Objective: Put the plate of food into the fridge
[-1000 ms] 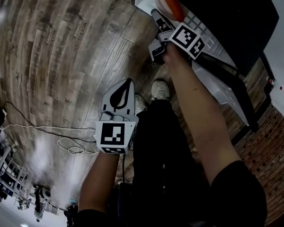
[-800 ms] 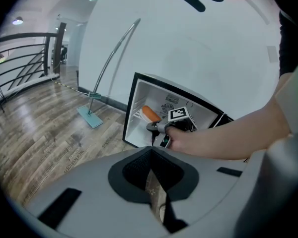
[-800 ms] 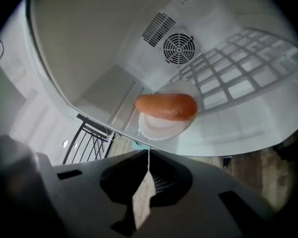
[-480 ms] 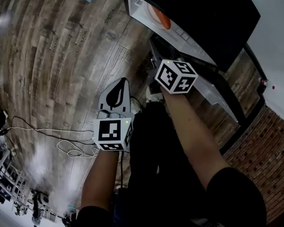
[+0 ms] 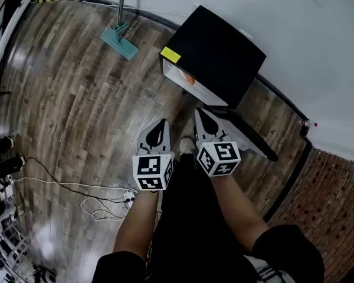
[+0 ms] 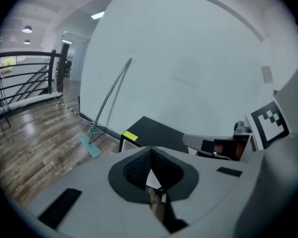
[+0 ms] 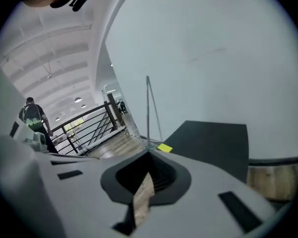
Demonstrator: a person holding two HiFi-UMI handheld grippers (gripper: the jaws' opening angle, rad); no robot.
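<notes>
Already the plate of food (image 5: pixel 187 79) sits inside the black mini fridge (image 5: pixel 218 55), ahead of and below both grippers. The left gripper (image 5: pixel 159 124) and right gripper (image 5: pixel 201 114) are pressed together and empty, held clear of it. The fridge door (image 5: pixel 248 135), just beyond the right gripper, stands open and probably needs closing next.

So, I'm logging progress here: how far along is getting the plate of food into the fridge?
Done: something orange, likely the plate of food, sits inside the fridge. In hand: nothing; the left gripper and right gripper are both shut and empty, held clear of it. Left: the fridge door looks open, so closing it probably remains.
</notes>
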